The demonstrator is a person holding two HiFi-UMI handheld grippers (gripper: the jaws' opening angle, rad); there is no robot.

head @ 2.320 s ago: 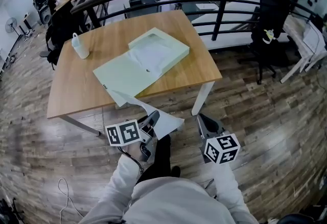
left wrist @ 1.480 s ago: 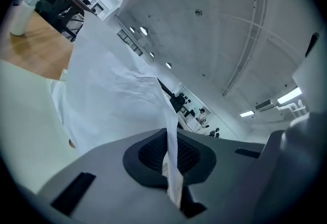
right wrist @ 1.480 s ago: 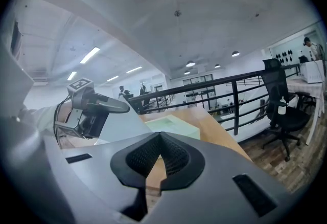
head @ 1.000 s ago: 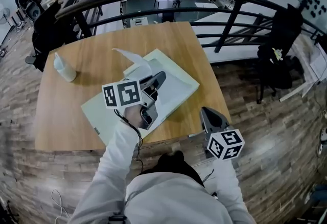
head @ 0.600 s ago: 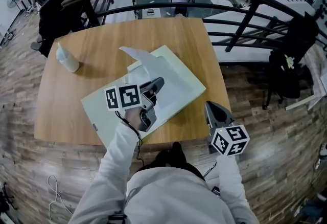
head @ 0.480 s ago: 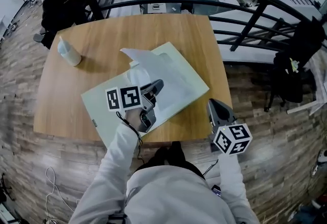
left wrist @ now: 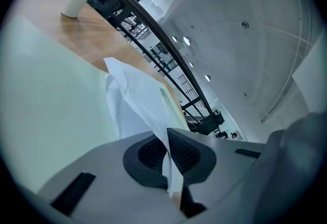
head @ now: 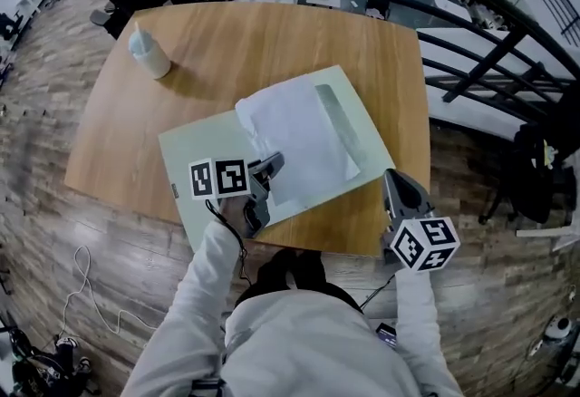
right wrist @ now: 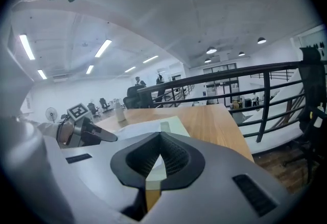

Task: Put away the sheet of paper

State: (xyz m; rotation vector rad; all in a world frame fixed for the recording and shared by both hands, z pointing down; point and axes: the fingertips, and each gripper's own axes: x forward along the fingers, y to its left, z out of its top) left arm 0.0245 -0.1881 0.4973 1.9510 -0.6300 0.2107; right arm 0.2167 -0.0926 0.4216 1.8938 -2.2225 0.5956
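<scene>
The white sheet of paper (head: pixel 294 137) lies nearly flat on the right half of an open pale green folder (head: pixel 204 155) on the wooden table (head: pixel 272 42). My left gripper (head: pixel 270 164) is at the sheet's near left corner and is shut on it. In the left gripper view the sheet (left wrist: pixel 135 100) runs up from between the pads over the folder (left wrist: pixel 51 95). My right gripper (head: pixel 391 178) hovers at the table's near right edge, apart from the folder, shut with nothing in it. The right gripper view shows the folder (right wrist: pixel 173 127) ahead of it.
A white bottle (head: pixel 149 53) stands at the table's far left corner. A black metal railing (head: pixel 453 14) curves round the far and right sides of the table. Wooden floor surrounds the table, with a cable (head: pixel 86 295) lying at the lower left.
The sheet, held up and curled above the folder before, has come down with my left gripper and now lies flat on it. My right gripper has shifted toward the table's near right edge.
</scene>
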